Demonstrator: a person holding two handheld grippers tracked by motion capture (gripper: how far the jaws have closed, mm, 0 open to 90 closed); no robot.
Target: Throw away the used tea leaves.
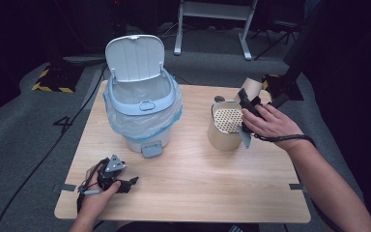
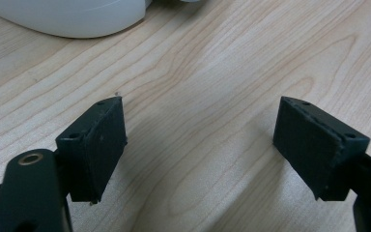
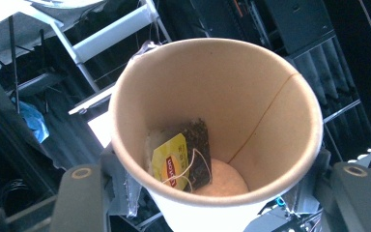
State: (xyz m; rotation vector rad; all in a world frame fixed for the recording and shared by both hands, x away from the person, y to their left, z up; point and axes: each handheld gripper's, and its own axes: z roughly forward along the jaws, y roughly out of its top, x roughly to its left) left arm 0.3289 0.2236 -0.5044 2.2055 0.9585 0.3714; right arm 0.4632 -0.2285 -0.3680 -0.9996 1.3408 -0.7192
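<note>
Right gripper view: paper cup sits between our own jaws, mouth toward the camera, used tea bag with yellow tag stuck low on the inner wall. Jaws are clamped on the cup's sides, so we're pinching it.

High view puts the right gripper over the far right part of the table, cup held raised and tilted just behind the tan canister with the perforated strainer top. Cup is at the jaw tips, not touching the canister as far as we can tell.

Our read of the step: dump the cup contents. Likely strainer first, tea bag then to the bin. To do it well:
- keep squeeze light, paper wall will buckle
- tip slowly with the rim right over the holes
- bag clings to the wall and may drop late, so hold the tilt

Pedal bin stands far left of centre, lid up, liner in, well apart from the cup.

Left gripper rests near the front left edge, jaws spread wide over bare wood, holding nothing. Left gripper view confirms, with the bin base at top.
</note>
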